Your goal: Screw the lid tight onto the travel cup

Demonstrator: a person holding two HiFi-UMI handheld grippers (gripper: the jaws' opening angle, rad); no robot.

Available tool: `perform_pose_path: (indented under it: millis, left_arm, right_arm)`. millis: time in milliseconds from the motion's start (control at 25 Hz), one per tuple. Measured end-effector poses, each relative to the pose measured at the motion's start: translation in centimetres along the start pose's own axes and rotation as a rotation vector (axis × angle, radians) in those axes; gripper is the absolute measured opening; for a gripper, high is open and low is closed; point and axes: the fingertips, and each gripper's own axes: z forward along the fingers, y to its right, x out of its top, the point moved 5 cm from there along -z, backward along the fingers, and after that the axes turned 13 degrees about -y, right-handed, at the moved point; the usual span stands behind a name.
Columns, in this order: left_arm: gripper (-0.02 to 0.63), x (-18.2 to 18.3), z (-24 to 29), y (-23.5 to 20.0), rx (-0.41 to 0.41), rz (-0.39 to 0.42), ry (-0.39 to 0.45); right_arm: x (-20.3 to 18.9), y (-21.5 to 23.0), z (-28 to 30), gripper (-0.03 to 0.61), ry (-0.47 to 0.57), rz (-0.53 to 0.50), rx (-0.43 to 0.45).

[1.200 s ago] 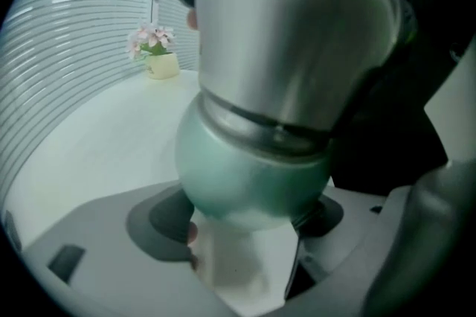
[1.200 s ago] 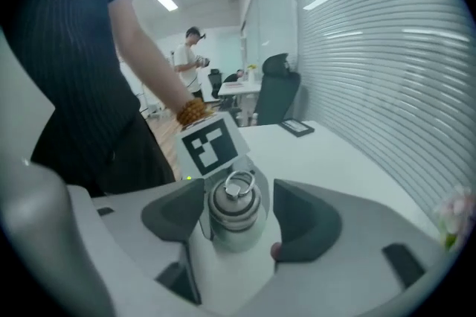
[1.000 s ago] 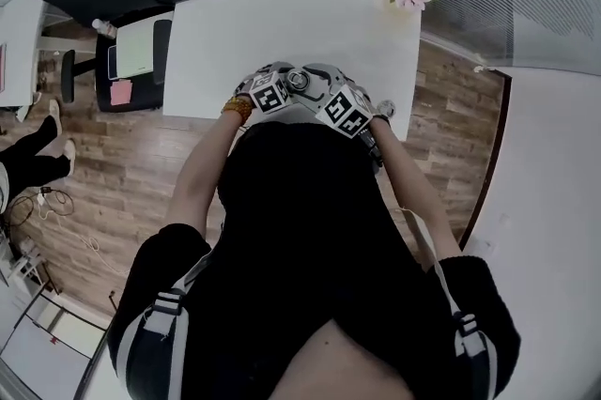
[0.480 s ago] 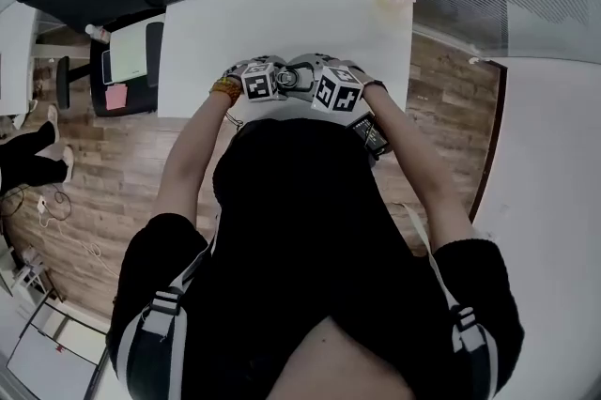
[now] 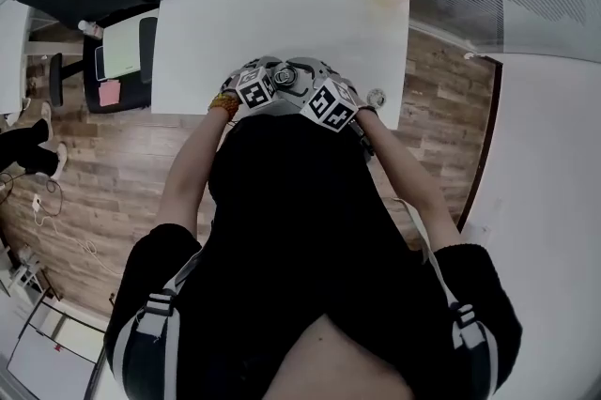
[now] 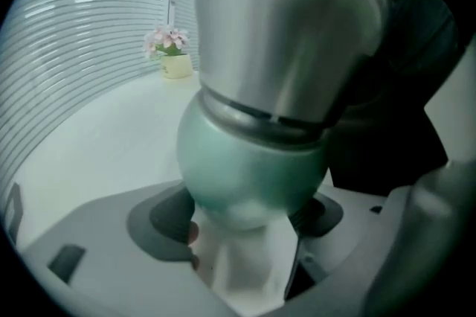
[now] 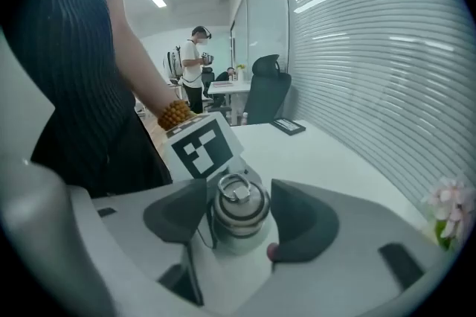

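While your right jaws open, right gripper (image 7: 239, 228): ring-topped steel lid (image 7: 238, 205) sits between the pads, gap both sides, no grip.
left gripper (image 6: 249, 222): clamped on the green base of the steel-and-green travel cup (image 6: 279, 47).
cup place: at near edge of white table (image 5: 282, 4), close to your body.
axis: lid end faces your right jaws, base toward the left.
next: my read, close right on the lid, then twist.

Lid (image 7: 237, 202) on travel cup (image 6: 253, 167), flowers (image 6: 168, 41) behind
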Motion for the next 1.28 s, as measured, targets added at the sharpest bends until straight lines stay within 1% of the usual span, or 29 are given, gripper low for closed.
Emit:
perform_pose_path:
  millis: [80,120,200,280,360,400,520,600,680,720,760,800,840,880,960,1000,1040,1120,1240,1280]
  left_arm:
    - [0.376,0.0,0.1,0.1,0.026,-0.048,0.011]
    - [0.376,0.0,0.1,0.2,0.028,-0.057,0.015]
    - [0.376,0.0,0.0,0.3,0.017,-0.047,0.013]
    - [0.376,-0.1,0.0,0.3,-0.008,-0.002,0.003]
    - [0.371,-0.4,0.0,0.1,-0.043,0.071,-0.014]
    - [0.37,-0.6,-0.1,-0.1,-0.06,0.111,-0.029]
    - [0.369,-0.6,-0.3,-0.3,-0.103,0.215,-0.094]
    - [0.368,-0.3,-0.2,-0.2,-0.123,0.261,-0.121]
    - [0.368,-0.3,-0.2,-0.1,-0.129,0.273,-0.126]
    - [0.368,-0.3,-0.2,-0.1,-0.126,0.264,-0.121]
    - [0.368,-0.3,-0.2,0.0,-0.119,0.247,-0.112]
    - [0.368,-0.3,-0.2,0.1,-0.106,0.224,-0.1]
    - [0.368,-0.3,-0.3,0.1,-0.092,0.197,-0.087]
    - [0.368,-0.3,-0.3,0.2,-0.076,0.168,-0.072]
    - [0.368,-0.4,-0.3,0.3,-0.047,0.108,-0.042]
    - [0.368,-0.5,-0.3,0.4,-0.035,0.08,-0.031]
    - [0.368,-0.6,-0.3,0.5,-0.024,0.055,-0.022]
    - [0.368,-0.8,-0.3,0.7,-0.007,0.017,-0.008]
    - [0.368,-0.8,-0.3,0.7,0.005,-0.004,0.001]
    - [0.368,-0.8,-0.2,0.7,0.004,-0.001,-0.001]
  right_arm:
    - [-0.3,-0.2,0.4,0.248,-0.01,-0.006,-0.043]
    - [-0.4,-0.2,0.4,0.247,-0.013,-0.015,-0.048]
    - [-0.5,-0.2,0.4,0.244,-0.019,-0.044,-0.024]
    - [-0.6,0.0,0.4,0.242,-0.028,-0.083,0.027]
    - [-0.5,0.2,0.6,0.242,-0.045,-0.14,0.087]
    - [-0.2,0.3,0.8,0.242,-0.059,-0.187,0.115]
    - [0.1,0.1,1.0,0.242,-0.106,-0.372,0.179]
    - [0.1,0.0,0.9,0.241,-0.134,-0.461,0.201]
    - [0.1,-0.1,0.9,0.242,-0.145,-0.493,0.208]
    - [0.1,-0.1,0.9,0.244,-0.144,-0.479,0.206]
    - [0.0,-0.1,0.8,0.245,-0.138,-0.443,0.198]
    - [0.0,0.0,0.6,0.255,-0.123,-0.384,0.184]
    - [0.0,0.2,0.2,0.302,-0.093,-0.303,0.167]
    - [0.1,0.3,-0.2,0.316,-0.052,-0.208,0.149]
    - [0.1,0.3,-0.9,0.316,0.014,-0.036,0.11]
    - [-0.1,0.2,-1.0,0.314,0.022,0.014,0.09]
    - [-0.3,-0.1,-0.8,0.311,0.018,0.037,0.073]
    - [-0.7,-0.6,-0.3,0.29,0.002,0.044,0.051]
    - [-1.1,-0.5,0.2,0.25,-0.001,0.038,0.037]
    - [-1.1,-0.4,0.2,0.249,-0.004,0.023,0.042]
